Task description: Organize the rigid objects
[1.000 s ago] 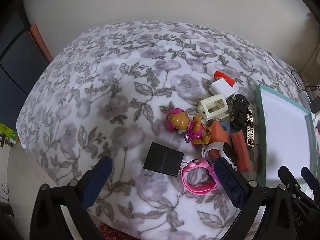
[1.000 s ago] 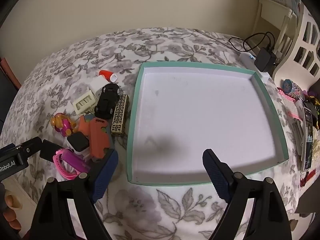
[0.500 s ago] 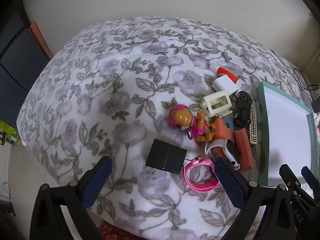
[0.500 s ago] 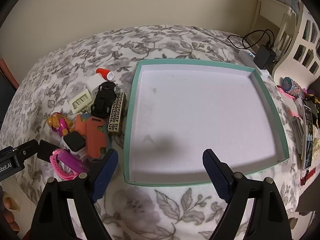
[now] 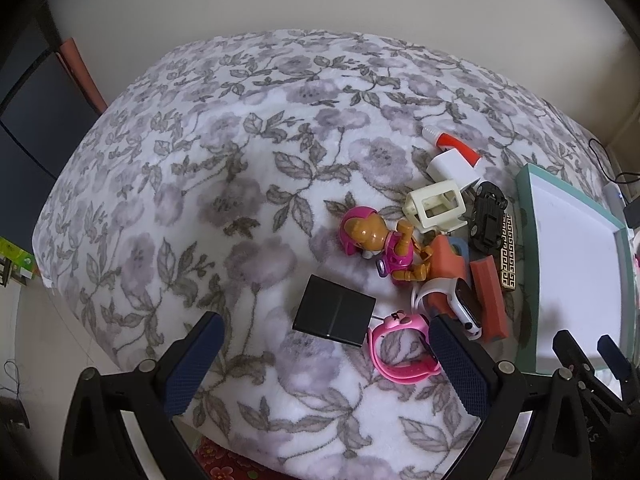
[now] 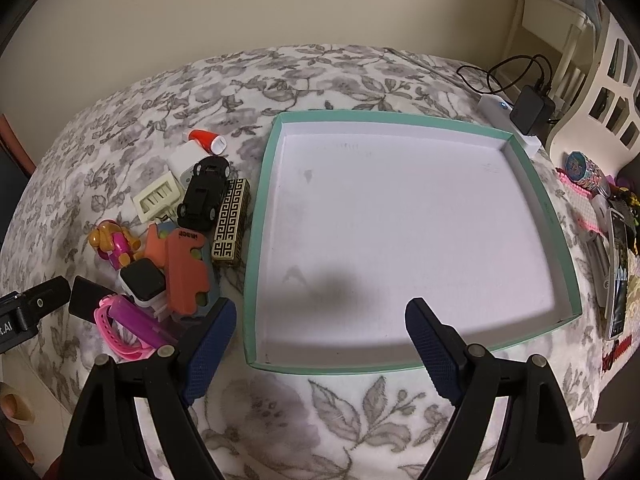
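Left gripper (image 5: 326, 364) jaws wide apart, empty, above the black square panel (image 5: 334, 315) and pink watch (image 5: 402, 354). Right gripper (image 6: 320, 346) also spread, empty, over the near edge of the teal tray (image 6: 256, 280) — nothing in it. Toy pile (image 6: 188, 232) lies just left of the tray. Looks like pre-grasp; next — descend, close on one item.

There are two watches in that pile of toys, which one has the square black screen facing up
The white-strapped watch, lying against the orange block. The pink watch beside it has a purple face instead.
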The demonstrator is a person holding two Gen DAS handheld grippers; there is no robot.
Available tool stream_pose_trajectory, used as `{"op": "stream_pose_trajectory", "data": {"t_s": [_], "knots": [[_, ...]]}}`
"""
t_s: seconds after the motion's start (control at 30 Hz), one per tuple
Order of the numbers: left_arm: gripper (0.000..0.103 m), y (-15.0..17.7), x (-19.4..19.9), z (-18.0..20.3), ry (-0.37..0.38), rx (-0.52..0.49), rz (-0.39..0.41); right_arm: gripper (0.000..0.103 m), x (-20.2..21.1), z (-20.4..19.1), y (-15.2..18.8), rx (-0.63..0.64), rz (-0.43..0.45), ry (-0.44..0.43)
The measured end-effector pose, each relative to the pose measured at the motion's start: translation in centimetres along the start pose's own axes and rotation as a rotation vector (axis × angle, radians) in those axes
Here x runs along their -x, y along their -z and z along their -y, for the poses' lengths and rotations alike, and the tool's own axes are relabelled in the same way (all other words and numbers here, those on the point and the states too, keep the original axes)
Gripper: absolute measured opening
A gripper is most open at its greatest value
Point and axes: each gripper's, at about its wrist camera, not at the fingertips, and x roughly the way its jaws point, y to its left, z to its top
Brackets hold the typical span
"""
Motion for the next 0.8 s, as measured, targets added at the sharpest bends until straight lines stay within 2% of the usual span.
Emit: {"op": "stream_pose_trajectory", "data": {"t_s": [0.8], "knots": [[0.103, 0.02, -0.19, 0.02, 0.002, 0.004, -0.013, 0.087, -0.22, 0.12, 0.17, -0.001, -0.004, 0.002]]}}
